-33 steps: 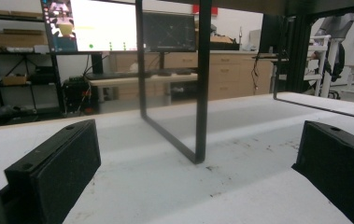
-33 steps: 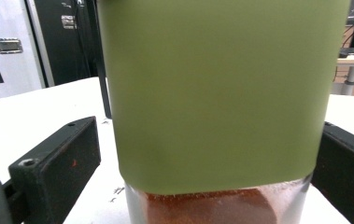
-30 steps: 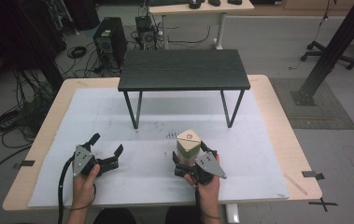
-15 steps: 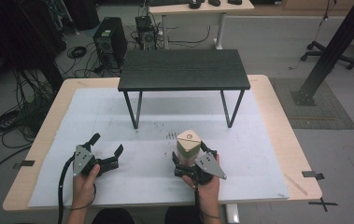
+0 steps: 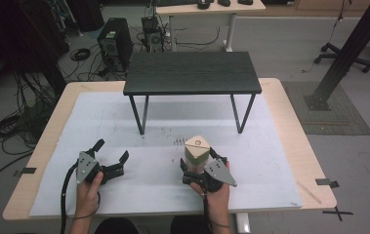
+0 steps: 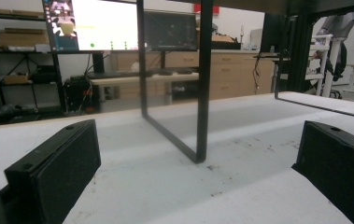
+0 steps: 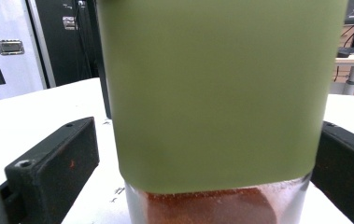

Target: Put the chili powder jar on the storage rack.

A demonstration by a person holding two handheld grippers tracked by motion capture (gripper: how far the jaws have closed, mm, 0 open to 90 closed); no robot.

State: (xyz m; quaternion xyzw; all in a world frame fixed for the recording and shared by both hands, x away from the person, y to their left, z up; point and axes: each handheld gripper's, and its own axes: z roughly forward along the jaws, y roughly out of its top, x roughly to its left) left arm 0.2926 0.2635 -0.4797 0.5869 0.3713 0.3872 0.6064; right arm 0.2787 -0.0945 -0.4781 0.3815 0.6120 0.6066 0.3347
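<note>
Now right gripper (image 5: 200,168) straddles jar (image 5: 196,152)

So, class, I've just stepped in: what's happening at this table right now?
A person sits at a white-covered table with a claw in each hand. The right claw has a spice jar with a green label and reddish powder standing between its jaws; whether they grip it is unclear. The left claw rests open and empty on the table, pointing toward a small black shelf-like stand farther back.
</note>
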